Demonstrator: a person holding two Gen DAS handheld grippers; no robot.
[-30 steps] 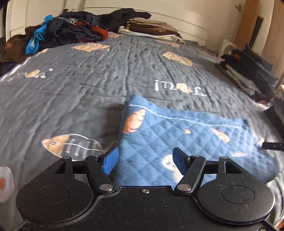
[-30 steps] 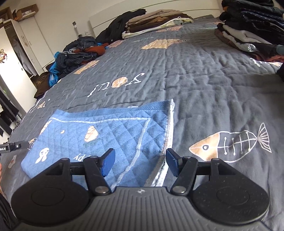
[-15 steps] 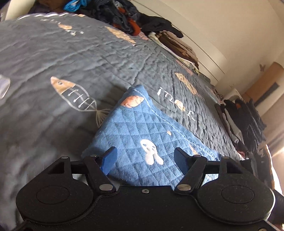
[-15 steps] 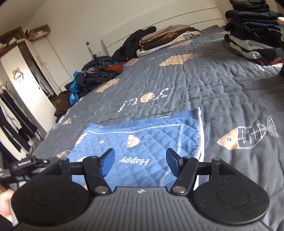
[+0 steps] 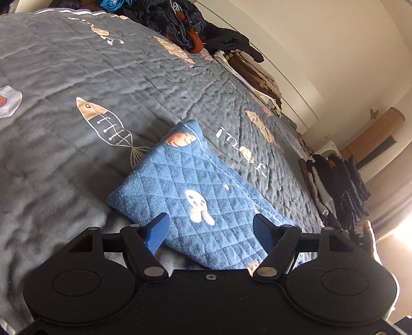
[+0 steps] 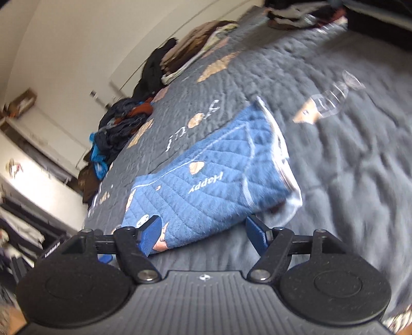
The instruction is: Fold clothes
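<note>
We see a folded blue quilted garment [image 5: 195, 195] lying flat on the grey bed cover [image 5: 64, 159], which carries prints of fish skeletons and some letters. The garment shows a small white animal figure in the left wrist view, and the word "Happy" in the right wrist view [image 6: 206, 180].

Our left tool [image 5: 209, 230] stands with its two blue fingers [image 5: 157, 229] well apart, one at each side of the near end of the garment. The fingers do not press on the cloth, so this tool holds nothing.

Our right tool [image 6: 203, 235] is opening at this moment. The near corner of the garment lies between its fingers [image 6: 150, 233]; the left finger is just beside the cloth edge and the right finger is clear of it. It has no hold of anything. The right wrist view is tilted and blurred.

At the far edge of the bed we see a loose heap of dark clothes [image 5: 180, 23] with some orange and light blue pieces, and beside it a pile of brown and beige folded clothes [image 5: 255, 74]. A stack of dark folded clothes [image 5: 342, 190] sits at the right side of the bed, well apart from the blue garment
</note>
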